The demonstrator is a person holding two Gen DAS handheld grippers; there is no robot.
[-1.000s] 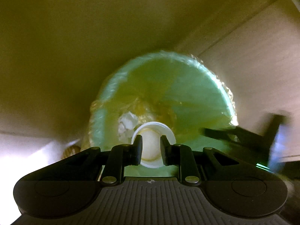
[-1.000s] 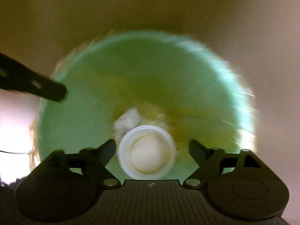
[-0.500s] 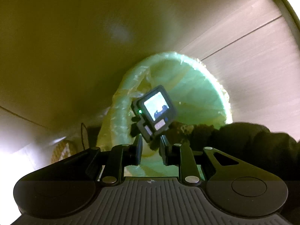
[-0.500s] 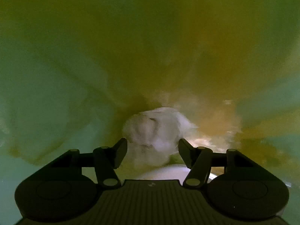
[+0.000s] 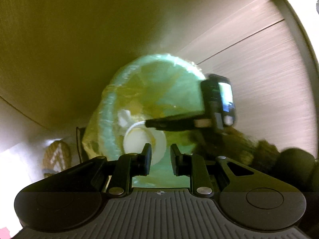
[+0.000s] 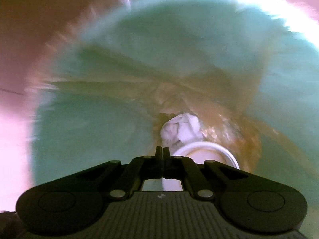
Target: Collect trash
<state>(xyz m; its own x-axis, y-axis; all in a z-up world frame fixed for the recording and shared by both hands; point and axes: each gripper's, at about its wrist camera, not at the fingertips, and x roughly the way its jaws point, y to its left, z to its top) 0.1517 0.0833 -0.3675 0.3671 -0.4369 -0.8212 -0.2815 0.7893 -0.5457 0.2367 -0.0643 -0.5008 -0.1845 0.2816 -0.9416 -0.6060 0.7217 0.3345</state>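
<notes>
Right tool (image 6: 162, 155) pinched closed, empty, inside green-lined bin (image 6: 99, 119) | white cup (image 6: 207, 155) just right | left tool (image 5: 160, 159) narrowly parted above bin.

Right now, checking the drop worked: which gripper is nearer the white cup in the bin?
Right. The right gripper, shut, is beside the white cup in the green bin; the left gripper hovers outside.

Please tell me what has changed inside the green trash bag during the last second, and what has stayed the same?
The right tool went deep into the green bag with fingers apart, then drew back and shut, holding nothing visible. The left tool stayed above the bag, fingers slightly apart and empty. The white cup and crumpled paper stayed at the bottom.
</notes>
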